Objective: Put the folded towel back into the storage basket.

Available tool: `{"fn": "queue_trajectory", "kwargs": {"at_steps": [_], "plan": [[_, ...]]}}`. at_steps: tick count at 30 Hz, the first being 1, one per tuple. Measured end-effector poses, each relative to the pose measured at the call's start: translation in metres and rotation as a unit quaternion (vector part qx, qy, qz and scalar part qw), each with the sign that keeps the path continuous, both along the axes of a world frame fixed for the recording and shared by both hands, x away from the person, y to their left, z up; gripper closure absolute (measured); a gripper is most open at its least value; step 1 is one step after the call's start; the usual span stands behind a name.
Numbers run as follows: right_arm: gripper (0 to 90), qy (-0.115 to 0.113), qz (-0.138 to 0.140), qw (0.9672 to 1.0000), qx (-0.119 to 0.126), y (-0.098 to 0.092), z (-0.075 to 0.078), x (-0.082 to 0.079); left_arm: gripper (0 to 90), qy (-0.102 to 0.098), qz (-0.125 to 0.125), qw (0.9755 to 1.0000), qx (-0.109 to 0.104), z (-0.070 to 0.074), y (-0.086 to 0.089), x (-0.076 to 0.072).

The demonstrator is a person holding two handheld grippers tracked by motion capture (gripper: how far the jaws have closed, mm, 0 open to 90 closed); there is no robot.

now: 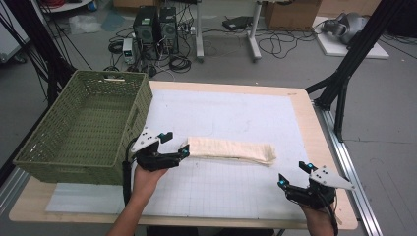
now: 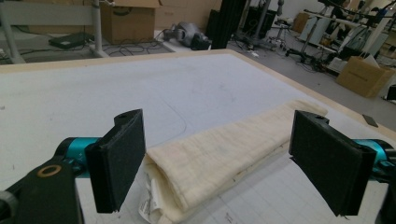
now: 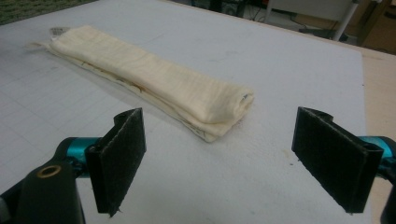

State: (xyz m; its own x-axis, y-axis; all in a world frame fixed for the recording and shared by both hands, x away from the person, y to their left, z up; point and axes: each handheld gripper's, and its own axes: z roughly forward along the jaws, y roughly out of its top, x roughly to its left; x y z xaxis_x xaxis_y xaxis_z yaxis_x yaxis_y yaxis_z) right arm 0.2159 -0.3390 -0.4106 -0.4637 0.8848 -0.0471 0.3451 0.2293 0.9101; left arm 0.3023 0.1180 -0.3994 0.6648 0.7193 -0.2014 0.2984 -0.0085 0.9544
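1. Green woven basket (image 1: 83,128): far left of the bench (image 1: 300,105), overhanging the left edge; nothing visible inside.
2. Left hand-held gripper (image 1: 173,145): just right of the basket, low over the white gridded mat (image 1: 231,110). Jaws spread wide, holding nothing, standing either side of the near end of the cloth; from the left gripper view, cloth end between the pads (image 2: 116,161) but not pinched.
3. Folded cream cloth (image 1: 231,149): mid-bench, flat on the mat, a long narrow bundle running left to right between the two grippers. Small white label (image 2: 150,196) poking out at the left end.
4. Handling, by estimate: light, soft, limp; likely to sag or unfold if lifted by one end alone. Non-fragile, slightly grippy weave. Best hold probably across the full thickness of all layers at a folded end, one gripper per end, or at the middle for a single-handed lift.
5. Right hand-held gripper (image 1: 295,174): near the front right corner of the bench, set back from the right end of the cloth. Jaws spread wide, empty.
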Motion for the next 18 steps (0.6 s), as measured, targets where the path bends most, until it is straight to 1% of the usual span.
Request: {"fn": "queue_trajectory", "kwargs": {"at_steps": [3,5,8,9,10,14,15,17,18], "plan": [[16.2,0.003,0.002,1.0000,0.004,-0.001,0.000,0.001,18.9,0.000,-0.002,1.0000,0.006,0.005,-0.002,0.005],[16.2,0.006,0.003,1.0000,0.006,-0.001,0.000,0.001,18.2,0.009,-0.003,0.9999,0.010,0.005,-0.005,0.010],[16.2,0.009,0.009,0.9999,0.008,0.001,0.000,0.002,17.9,0.020,-0.001,0.9995,0.025,0.005,-0.009,0.019],[16.2,0.011,0.009,0.9999,0.008,0.002,0.000,0.002,17.9,0.025,-0.001,0.9993,0.029,0.004,-0.012,0.024],[16.2,0.011,0.009,0.9999,0.008,0.002,0.000,0.002,17.9,0.025,-0.001,0.9993,0.029,0.004,-0.012,0.024],[16.2,0.012,0.009,0.9999,0.008,0.002,-0.001,0.002,18.2,0.046,-0.002,0.9981,0.042,-0.001,-0.016,0.033],[16.2,0.012,0.008,0.9999,0.007,0.001,-0.001,0.002,19.6,0.050,-0.002,0.9976,0.047,-0.003,-0.017,0.035],[16.2,0.014,0.006,0.9998,0.010,0.000,-0.001,0.002,19.6,0.060,0.000,0.9966,0.056,-0.007,-0.019,0.039],[16.3,0.014,0.006,0.9998,0.009,0.000,-0.002,0.002,19.6,0.069,0.002,0.9958,0.060,-0.010,-0.021,0.041]]}}
